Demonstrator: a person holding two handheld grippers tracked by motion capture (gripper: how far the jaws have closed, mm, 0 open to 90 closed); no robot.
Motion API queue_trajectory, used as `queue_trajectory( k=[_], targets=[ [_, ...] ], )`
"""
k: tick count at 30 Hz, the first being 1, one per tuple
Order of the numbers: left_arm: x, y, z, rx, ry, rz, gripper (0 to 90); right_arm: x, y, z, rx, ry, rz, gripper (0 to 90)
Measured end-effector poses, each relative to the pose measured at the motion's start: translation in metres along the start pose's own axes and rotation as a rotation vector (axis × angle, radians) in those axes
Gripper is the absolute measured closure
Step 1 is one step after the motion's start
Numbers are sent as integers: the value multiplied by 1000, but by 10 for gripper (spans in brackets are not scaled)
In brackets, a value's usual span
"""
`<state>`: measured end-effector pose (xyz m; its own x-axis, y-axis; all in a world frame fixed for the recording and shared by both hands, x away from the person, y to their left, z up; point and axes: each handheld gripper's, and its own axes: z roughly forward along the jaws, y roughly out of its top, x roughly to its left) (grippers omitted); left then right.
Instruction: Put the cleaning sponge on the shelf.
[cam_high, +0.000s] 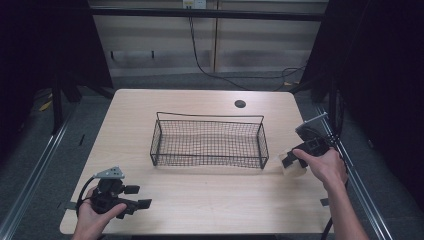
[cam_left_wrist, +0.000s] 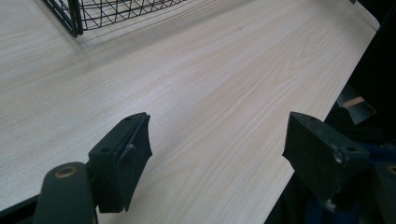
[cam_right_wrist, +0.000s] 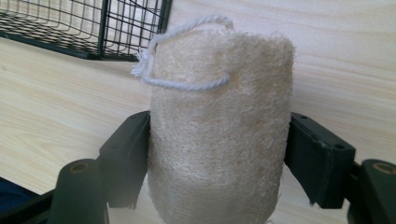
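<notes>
High view: no legible writing anywhere. Wire basket (cam_high: 209, 141) sat mid-table (cam_high: 200, 200), bare wood on all sides. Left gripper (cam_high: 134, 196) rested near front-left edge, jaws apart. Right gripper (cam_high: 289, 161) near right edge, just beside basket's right end, clamped loofah (cam_high: 295, 167).

Left gripper view: 2 jaws spread wide over bare wood, nothing between; basket corner (cam_left_wrist: 74, 18) upper left; table edge at right.

Right gripper view: jaws pressed both sides of loofah (cam_right_wrist: 219, 130); white cord loop (cam_right_wrist: 182, 70) on top; basket (cam_right_wrist: 93, 28) behind.

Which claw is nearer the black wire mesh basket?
Right. The right claw, gripping a beige loofah sponge, sits just beside the black wire mesh basket; the left claw rests farther off at the table's near-left corner.
</notes>
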<state>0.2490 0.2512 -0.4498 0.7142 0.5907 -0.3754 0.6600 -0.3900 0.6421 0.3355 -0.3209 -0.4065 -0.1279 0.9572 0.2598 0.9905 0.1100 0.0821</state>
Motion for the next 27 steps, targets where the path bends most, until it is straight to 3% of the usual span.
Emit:
queue_trajectory(
  k=[27],
  targets=[
    [1,0,0,8,-2,1,225,10,7,-14,12,-4,-28,272]
  ],
)
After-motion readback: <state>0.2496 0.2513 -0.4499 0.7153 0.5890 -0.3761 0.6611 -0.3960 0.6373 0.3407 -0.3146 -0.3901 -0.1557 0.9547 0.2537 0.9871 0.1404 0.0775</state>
